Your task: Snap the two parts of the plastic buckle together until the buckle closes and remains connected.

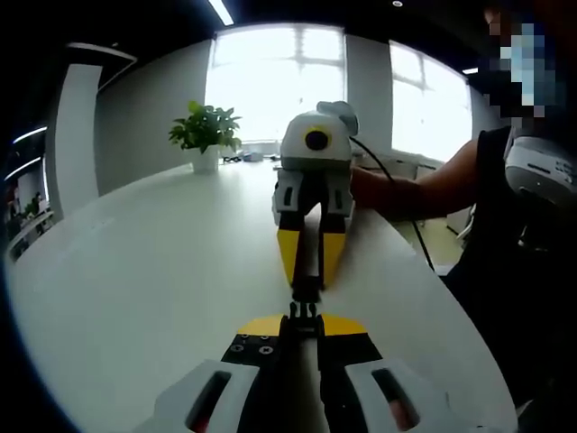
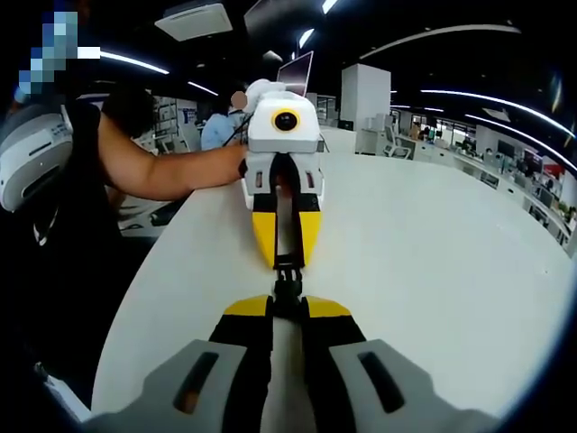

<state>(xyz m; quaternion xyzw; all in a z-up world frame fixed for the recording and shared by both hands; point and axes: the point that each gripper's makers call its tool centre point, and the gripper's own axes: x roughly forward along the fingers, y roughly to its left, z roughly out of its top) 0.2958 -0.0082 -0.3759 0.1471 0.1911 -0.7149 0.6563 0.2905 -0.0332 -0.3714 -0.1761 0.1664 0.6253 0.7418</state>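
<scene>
Two views, taken in turn; we note each as seen.

Left gripper view, step: we judge the mating step is in hand. The left gripper [image 1: 304, 327] and the right gripper [image 1: 306, 271] face each other tip to tip above the white table [image 1: 144, 289], with the black buckle [image 1: 305, 302] bridging the short gap between them.

Left gripper view, tongs: the left gripper's jaws stand close together, clamped on the near end of the buckle; the right gripper's yellow-tipped jaws pinch the far end (its strap runs back between them).

Right gripper view, tongs: same meeting from the other side. Right gripper [image 2: 287, 307] pressed shut on its buckle [image 2: 287, 280] half; left gripper [image 2: 286, 257] likewise closed on the other half.

Right gripper view, buckle: the halves touch or overlap; whether latched we cannot tell.

Next move: we reckon a straight push along the shared axis, keeping both halves level, until they click.

Bystanders: potted plant [image 1: 206, 135] far across the table.
</scene>
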